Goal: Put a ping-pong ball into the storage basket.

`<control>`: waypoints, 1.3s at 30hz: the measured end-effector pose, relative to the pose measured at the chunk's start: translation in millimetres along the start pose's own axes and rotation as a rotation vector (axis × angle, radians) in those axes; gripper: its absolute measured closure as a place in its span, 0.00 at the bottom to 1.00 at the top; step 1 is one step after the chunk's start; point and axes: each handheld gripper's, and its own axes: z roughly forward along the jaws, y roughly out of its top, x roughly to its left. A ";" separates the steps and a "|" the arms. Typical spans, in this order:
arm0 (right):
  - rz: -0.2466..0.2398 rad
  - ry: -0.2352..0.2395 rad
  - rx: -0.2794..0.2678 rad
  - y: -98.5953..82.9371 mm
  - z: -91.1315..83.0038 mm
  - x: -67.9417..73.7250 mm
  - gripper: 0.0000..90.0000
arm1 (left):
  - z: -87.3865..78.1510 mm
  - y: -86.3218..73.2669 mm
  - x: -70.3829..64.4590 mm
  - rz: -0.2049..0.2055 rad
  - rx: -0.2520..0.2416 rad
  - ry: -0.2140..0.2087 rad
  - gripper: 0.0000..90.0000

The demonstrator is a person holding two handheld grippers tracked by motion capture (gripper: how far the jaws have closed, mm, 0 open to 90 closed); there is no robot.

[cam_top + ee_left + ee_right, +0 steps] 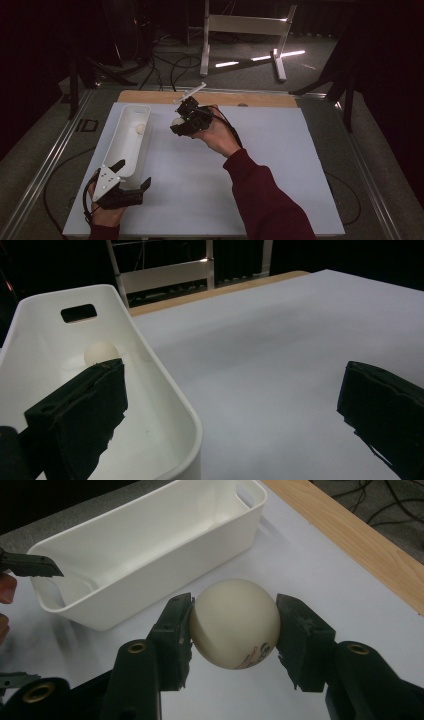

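Right hand-held gripper clamps a ball; left hand-held gripper is spread wide at the bin.

In the right gripper view the cream ball sits at frame centre, pinched on both sides by the black jaws, some red and dark print showing on its lower side. Above it, in the upper left of that frame, lies the white bin on the pale bench, apart from the ball. In the high view the right hand-held gripper is at centre, just right of the bin's far end, while the left one is at the lower left, at the bin's near end. In the left gripper view one jaw is inside the bin and the other over the bench, the near wall between them. A second ball rests at the far end of the bin, below its handle slot.
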 end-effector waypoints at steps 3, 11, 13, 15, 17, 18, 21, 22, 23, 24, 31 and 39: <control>-0.010 0.002 0.001 1.8 1.3 2.2 0.56 | 0.1 0.0 0.0 0.001 -0.001 0.000 0.00; -0.024 0.008 -0.006 7.1 5.0 8.1 0.56 | -0.7 0.1 0.6 -0.002 -0.005 0.002 0.00; -0.022 0.009 -0.004 8.2 6.1 9.8 0.56 | -0.8 0.1 0.6 -0.001 -0.006 0.001 0.00; -0.027 0.009 -0.004 9.1 7.0 11.4 0.56 | -1.0 0.2 0.7 0.000 -0.007 0.002 0.00; -0.033 0.011 -0.006 9.9 8.1 12.7 0.56 | -1.1 0.2 0.8 -0.001 -0.008 0.002 0.00; -0.034 0.010 -0.006 10.3 8.4 13.3 0.56 | -1.1 0.2 0.8 -0.001 -0.007 0.002 0.00; -0.036 0.012 -0.006 11.9 9.5 15.1 0.56 | -1.0 0.2 0.6 -0.001 -0.008 0.002 0.00; -0.037 0.010 -0.005 12.7 10.0 15.8 0.56 | -1.0 0.2 0.6 -0.001 -0.008 0.002 0.00; -0.033 0.010 -0.004 13.5 10.4 16.8 0.56 | -1.0 0.2 0.6 -0.002 -0.008 0.002 0.00; -0.039 0.009 -0.005 14.1 10.8 17.2 0.56 | -1.1 0.2 0.6 -0.003 -0.009 0.002 0.00; -0.047 0.012 -0.003 18.7 14.6 21.3 0.56 | -1.3 0.2 0.8 -0.002 -0.007 0.002 0.00; -0.054 0.030 -0.007 22.1 18.7 26.7 0.56 | -1.4 0.3 0.9 -0.003 -0.008 0.000 0.00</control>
